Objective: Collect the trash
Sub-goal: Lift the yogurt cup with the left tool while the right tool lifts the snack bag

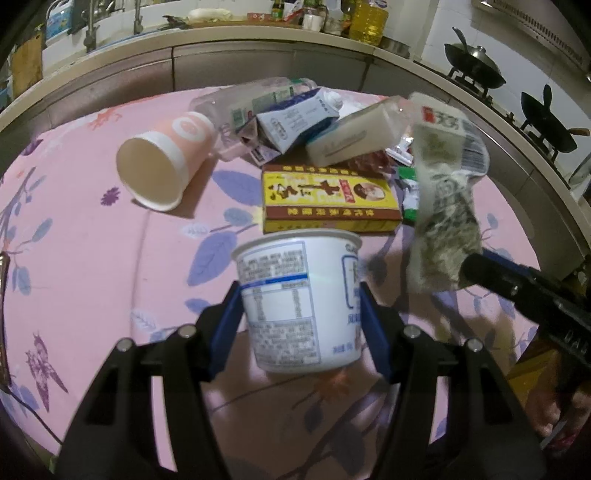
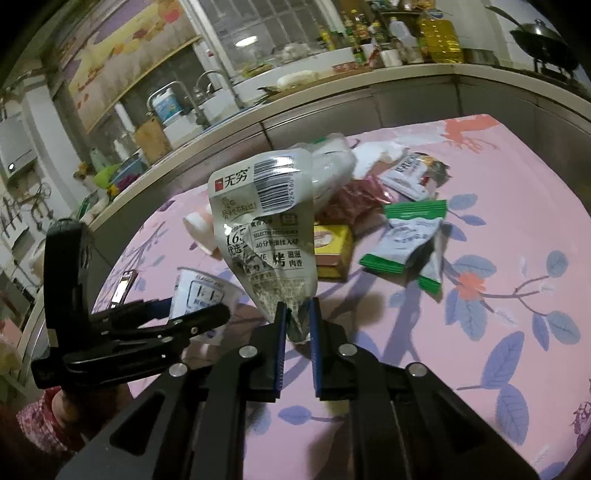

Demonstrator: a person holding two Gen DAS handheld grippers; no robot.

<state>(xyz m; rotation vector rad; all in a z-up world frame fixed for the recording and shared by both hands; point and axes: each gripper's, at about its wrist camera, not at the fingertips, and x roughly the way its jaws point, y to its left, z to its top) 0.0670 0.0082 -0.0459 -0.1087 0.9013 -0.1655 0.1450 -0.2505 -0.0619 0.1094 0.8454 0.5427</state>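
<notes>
My left gripper (image 1: 300, 295) is shut on a white yogurt cup (image 1: 299, 295), held above the pink floral tablecloth (image 1: 92, 258). My right gripper (image 2: 297, 310) is shut on the bottom of a clear crumpled snack wrapper (image 2: 266, 225), lifted off the table; the wrapper also shows at the right of the left wrist view (image 1: 443, 192). A trash pile lies beyond: a pink paper cup (image 1: 162, 162) on its side, a yellow-red box (image 1: 328, 199), a milk carton (image 1: 295, 122), a white box (image 1: 351, 136), and a green-white sachet (image 2: 406, 240).
A steel kitchen counter (image 1: 258, 62) curves behind the table, with bottles, an oil jug (image 1: 369, 18) and woks on a stove (image 1: 476, 66). A phone (image 2: 123, 286) lies at the table's left edge. The left gripper (image 2: 147, 328) shows in the right wrist view.
</notes>
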